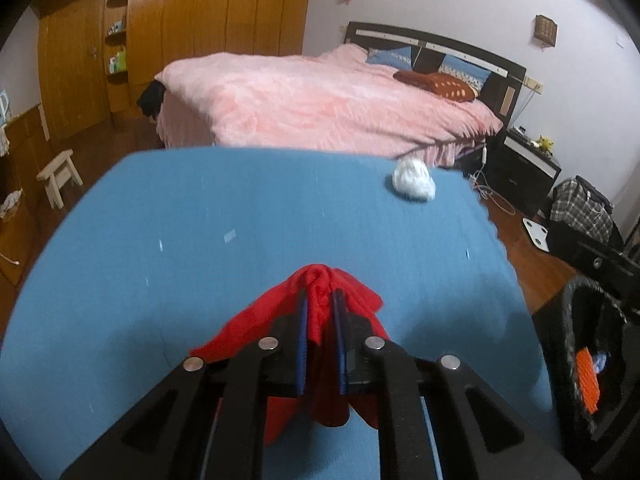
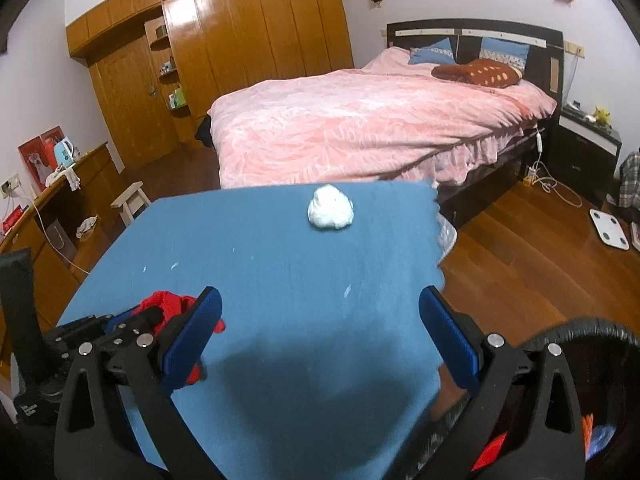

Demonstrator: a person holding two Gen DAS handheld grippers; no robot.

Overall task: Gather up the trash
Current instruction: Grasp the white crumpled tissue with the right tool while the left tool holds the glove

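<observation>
My left gripper [image 1: 320,300] is shut on a crumpled red wrapper [image 1: 320,320] and holds it over the near part of the blue tabletop [image 1: 240,220]. The left gripper also shows at the left of the right wrist view [image 2: 160,312] with the red wrapper [image 2: 168,302] in it. A crumpled white paper ball [image 1: 414,180] lies near the table's far right corner; it also shows in the right wrist view [image 2: 331,208]. My right gripper [image 2: 320,324] is open and empty above the table's near right part. A black trash bin [image 1: 592,352] with trash inside stands at the table's right side.
A bed with a pink cover [image 2: 360,120] stands beyond the table. A wooden wardrobe [image 2: 240,40] lines the back wall. A white stool [image 2: 132,202] and a low cabinet [image 2: 60,208] are at the left. A white scale [image 2: 610,226] lies on the wooden floor at the right.
</observation>
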